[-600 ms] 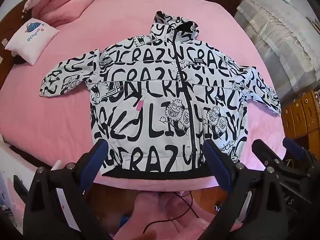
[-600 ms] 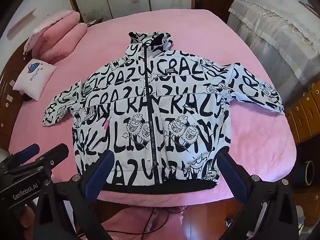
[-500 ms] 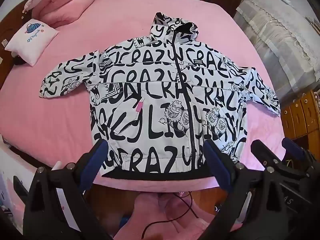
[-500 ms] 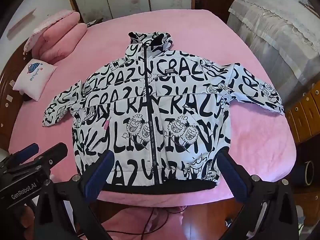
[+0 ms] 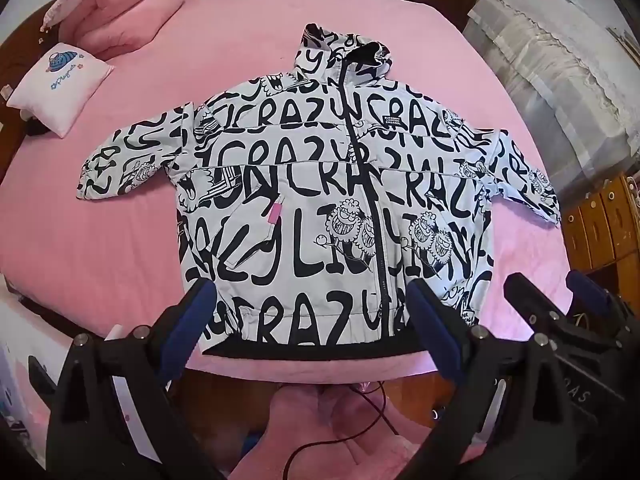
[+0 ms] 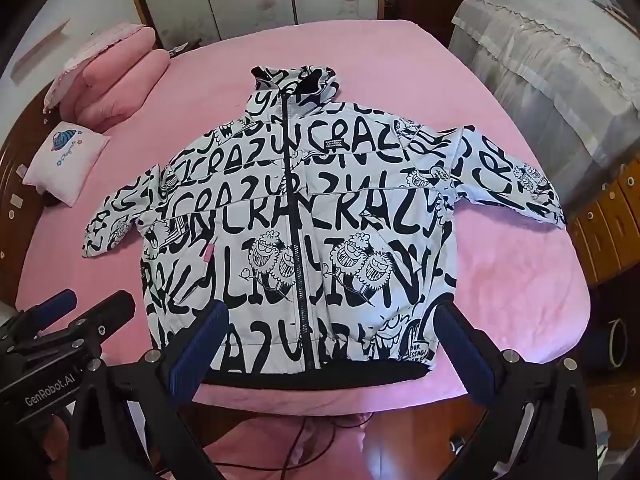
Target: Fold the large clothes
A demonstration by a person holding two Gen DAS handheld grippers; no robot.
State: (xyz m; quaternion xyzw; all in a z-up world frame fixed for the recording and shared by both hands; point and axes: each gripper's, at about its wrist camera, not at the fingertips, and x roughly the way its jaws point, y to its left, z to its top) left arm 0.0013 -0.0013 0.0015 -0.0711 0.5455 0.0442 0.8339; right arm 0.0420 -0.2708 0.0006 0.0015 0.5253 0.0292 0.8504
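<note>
A white hooded jacket [image 5: 320, 200] with black lettering lies flat, zipped and face up on the pink bed, sleeves spread to both sides, black hem at the near edge; it also shows in the right wrist view [image 6: 304, 232]. My left gripper [image 5: 316, 324] is open and empty, hovering above the hem. My right gripper [image 6: 332, 344] is open and empty, also above the hem. Each gripper shows in the other's view: the right one [image 5: 560, 300] and the left one [image 6: 80, 312].
The pink bed [image 5: 120, 240] has a small white pillow [image 5: 60, 84] and pink pillows [image 5: 120, 4] at the far left. A covered piece of furniture [image 6: 560, 60] and wooden drawers [image 6: 608, 220] stand to the right. A black cable [image 5: 340, 432] lies on the floor below.
Both grippers have crept very slightly forward toward the jacket's hem. The jacket has not moved.
</note>
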